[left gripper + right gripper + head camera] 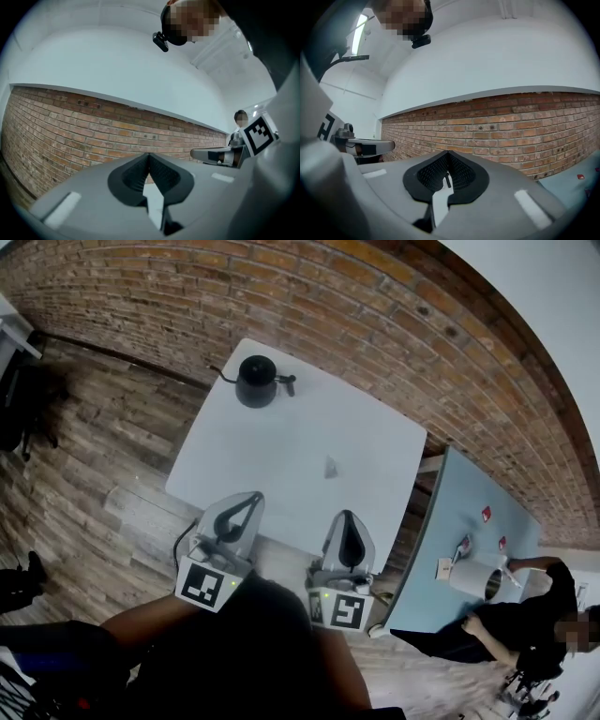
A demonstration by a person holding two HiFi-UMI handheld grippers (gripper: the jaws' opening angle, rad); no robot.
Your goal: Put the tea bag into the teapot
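Black teapot and tea bag wait untouched; my left gripper and right gripper (fingers pressed together, empty) must next reach the bag.

Teapot on table, far left part, brick wall behind it. Tea bag on the same table near the middle, right of the teapot and nearer, well apart from it. Left gripper and right gripper side by side at the table's near edge; second table to the right, person at its near end.
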